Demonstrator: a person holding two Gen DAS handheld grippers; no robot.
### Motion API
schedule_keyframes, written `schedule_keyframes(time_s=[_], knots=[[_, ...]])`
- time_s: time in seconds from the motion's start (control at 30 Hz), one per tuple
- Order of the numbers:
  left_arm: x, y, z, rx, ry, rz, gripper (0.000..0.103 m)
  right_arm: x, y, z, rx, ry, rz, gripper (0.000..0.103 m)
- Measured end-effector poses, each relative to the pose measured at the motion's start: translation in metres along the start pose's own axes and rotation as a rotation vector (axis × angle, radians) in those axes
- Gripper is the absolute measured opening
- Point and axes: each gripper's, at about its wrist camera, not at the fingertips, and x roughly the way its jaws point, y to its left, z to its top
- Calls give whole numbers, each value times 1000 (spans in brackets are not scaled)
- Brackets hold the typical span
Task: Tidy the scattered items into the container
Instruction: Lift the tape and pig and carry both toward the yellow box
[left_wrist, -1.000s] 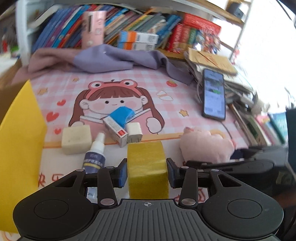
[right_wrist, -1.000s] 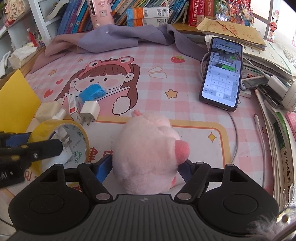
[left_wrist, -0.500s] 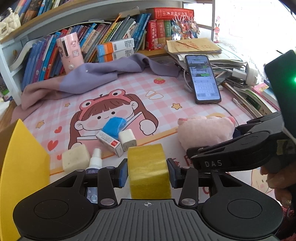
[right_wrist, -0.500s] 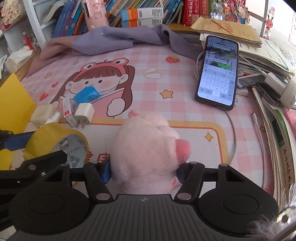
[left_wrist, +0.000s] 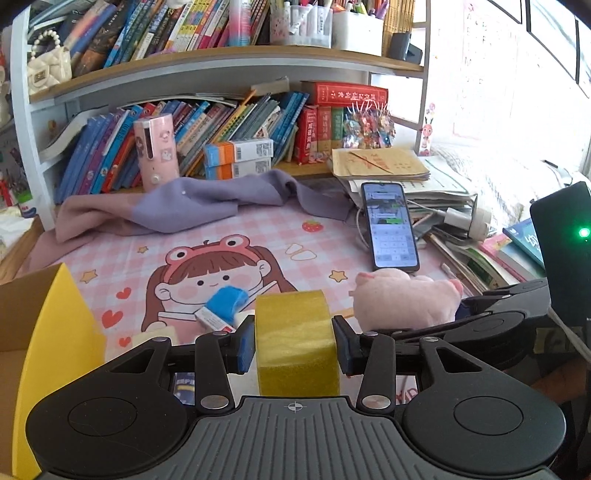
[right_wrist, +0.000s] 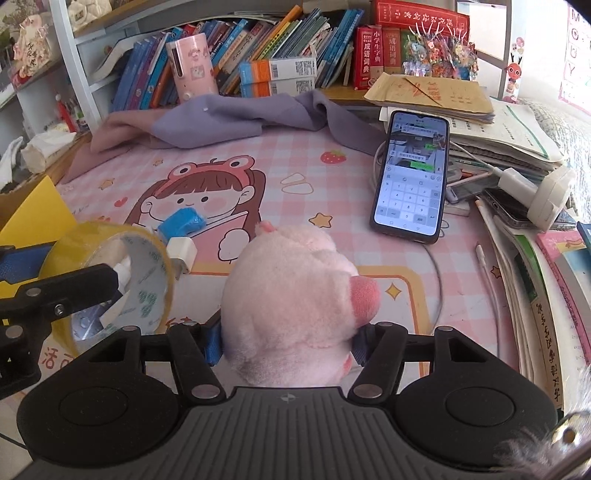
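Observation:
My left gripper is shut on a yellow tape roll, held above the cartoon desk mat. My right gripper is shut on a pink plush pig, its blue pads pressed into the plush's sides. The tape roll hangs just left of the pig. The open cardboard box with a yellow flap stands at the left edge. On the mat lie a blue item, a small white and red box and a white charger plug. A spray bottle is mostly hidden under my left gripper.
A lit phone lies on the mat's right side, cable attached. Piled books and papers line the right edge. A purple cloth is bunched along the back. Behind it are a pink cylinder and a bookshelf.
Both grippers have risen with their loads, tape roll and pig coming up off the mat. The right jaws closed in on the pig early on. The left view tilted up toward the shelves.

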Motion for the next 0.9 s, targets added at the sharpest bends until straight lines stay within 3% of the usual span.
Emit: schedule_keyframes(time_s=[0.4, 0.9], knots=[[-24, 4, -17, -32, 7, 39, 42, -20, 17, -13, -51, -23, 36, 61], [-68, 19, -43, -37, -42, -29, 42, -62, 50, -44, -59, -50, -23, 61]])
